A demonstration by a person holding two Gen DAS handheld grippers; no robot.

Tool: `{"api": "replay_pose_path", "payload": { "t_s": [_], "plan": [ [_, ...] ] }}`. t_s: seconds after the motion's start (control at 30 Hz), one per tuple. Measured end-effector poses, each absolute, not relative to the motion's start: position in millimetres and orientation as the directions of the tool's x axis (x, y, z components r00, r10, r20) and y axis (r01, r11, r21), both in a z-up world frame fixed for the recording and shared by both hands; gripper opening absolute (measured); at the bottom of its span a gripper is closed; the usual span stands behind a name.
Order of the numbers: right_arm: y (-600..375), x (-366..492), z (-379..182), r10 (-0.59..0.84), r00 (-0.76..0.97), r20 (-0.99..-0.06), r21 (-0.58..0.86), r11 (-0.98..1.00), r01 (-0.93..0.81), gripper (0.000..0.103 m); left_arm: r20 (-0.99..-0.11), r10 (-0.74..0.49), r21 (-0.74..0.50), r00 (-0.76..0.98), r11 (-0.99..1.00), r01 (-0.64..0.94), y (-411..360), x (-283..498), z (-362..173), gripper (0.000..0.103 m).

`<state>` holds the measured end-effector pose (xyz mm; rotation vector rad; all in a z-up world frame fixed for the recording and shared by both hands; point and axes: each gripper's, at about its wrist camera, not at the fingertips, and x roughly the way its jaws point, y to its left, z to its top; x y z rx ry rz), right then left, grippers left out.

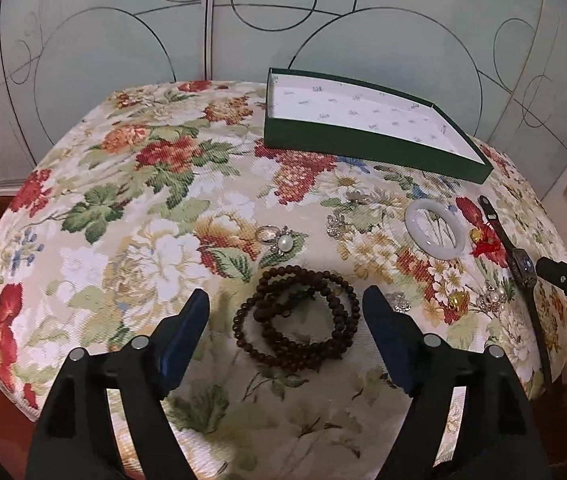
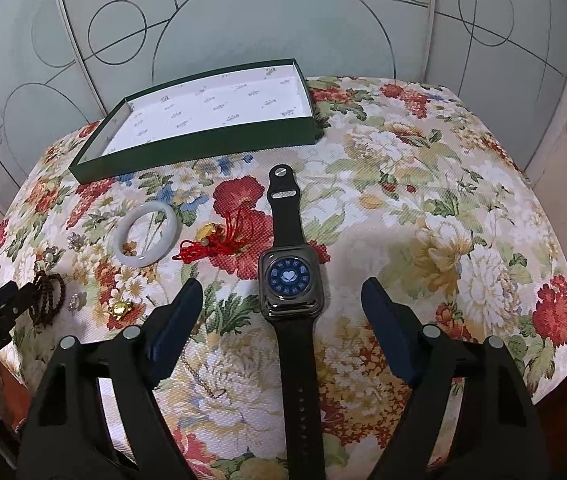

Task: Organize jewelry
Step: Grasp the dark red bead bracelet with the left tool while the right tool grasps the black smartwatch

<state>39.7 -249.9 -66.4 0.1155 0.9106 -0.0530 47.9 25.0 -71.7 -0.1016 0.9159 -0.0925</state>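
Nearest the left gripper [image 1: 285, 312], the coil of dark wooden beads [image 1: 297, 316] lies flat on the floral cloth [image 1: 143, 208], centred between the two blue pads, which stand wide on either side and touch nothing. The coil is roughly round, a little longer across the jaws than along them, so the closing line already runs through it; a short drop looks like all that is needed.

The right gripper [image 2: 281, 300] hangs the same way over the smartwatch [image 2: 291, 280], jaws wide and empty. The watch's strap runs straight away from the camera, so its long axis lies square to the closing direction and the pads would meet the case sides.

Each hand is plainly nearer its own piece.

Farther out lie one white bangle [image 2: 145, 236], one red tassel charm [image 2: 211, 242], one pearl ring [image 1: 279, 240], one gold trinket [image 2: 119, 308], and a few small silver brooches I cannot count surely. A thin chain [image 2: 207, 380] shows faintly by the right jaws.

At the far edge sits one green box [image 2: 203, 144], open, with nothing in it yet
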Motion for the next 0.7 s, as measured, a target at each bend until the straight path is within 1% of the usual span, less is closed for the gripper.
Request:
{"api": "replay_pose_path", "payload": {
  "t_s": [0.13,0.2,0.23,0.27,0.3,0.37,0.43,0.47,0.57,0.7],
  "plan": [
    [-249.9,40.0,-67.2,0.003,0.611,-0.791,0.080,0.992,0.099,0.082,-0.798,-0.147,-0.151,0.585,0.988,0.042,21.1,54.6,-80.9,0.078],
    [-249.8,39.9,-67.3,0.002,0.611,-0.792,0.081,0.991,0.102,0.082,-0.800,-0.135,-0.135,0.585,0.990,0.044,18.4,55.2,-85.2,0.073],
    [-250.2,40.0,-67.3,0.003,0.611,-0.792,0.083,0.991,0.102,0.082,-0.800,-0.128,-0.119,0.586,0.991,0.053,16.3,54.8,-86.3,0.064],
    [-250.6,39.9,-67.4,0.003,0.611,-0.792,0.084,0.991,0.104,0.082,-0.800,-0.109,-0.089,0.590,0.994,0.063,14.0,54.8,-86.7,0.057],
    [-251.3,39.8,-67.6,0.004,0.610,-0.792,0.085,0.991,0.105,0.082,-0.800,-0.103,-0.078,0.591,0.995,0.067,14.4,55.3,-86.8,0.053],
    [-251.8,39.8,-67.9,0.006,0.610,-0.793,0.090,0.990,0.107,0.082,-0.799,-0.086,-0.060,0.595,0.996,0.064,17.0,56.3,-86.8,0.036],
    [-251.5,40.0,-68.3,0.007,0.608,-0.794,0.091,0.990,0.108,0.082,-0.800,-0.085,-0.061,0.594,0.996,0.061,22.3,57.5,-86.2,0.029],
    [-251.2,40.0,-68.5,0.007,0.607,-0.795,0.090,0.990,0.107,0.082,-0.801,-0.086,-0.062,0.593,0.996,0.061,23.6,58.1,-86.1,0.022],
    [-251.3,40.0,-68.9,0.006,0.606,-0.795,0.090,0.990,0.108,0.082,-0.799,-0.087,-0.061,0.595,0.996,0.063,26.5,58.5,-85.0,0.017],
    [-252.4,40.0,-69.4,0.005,0.607,-0.795,0.092,0.990,0.111,0.082,-0.785,-0.079,-0.048,0.615,0.997,0.066,26.5,56.5,-77.8,0.016]
  ]
}}
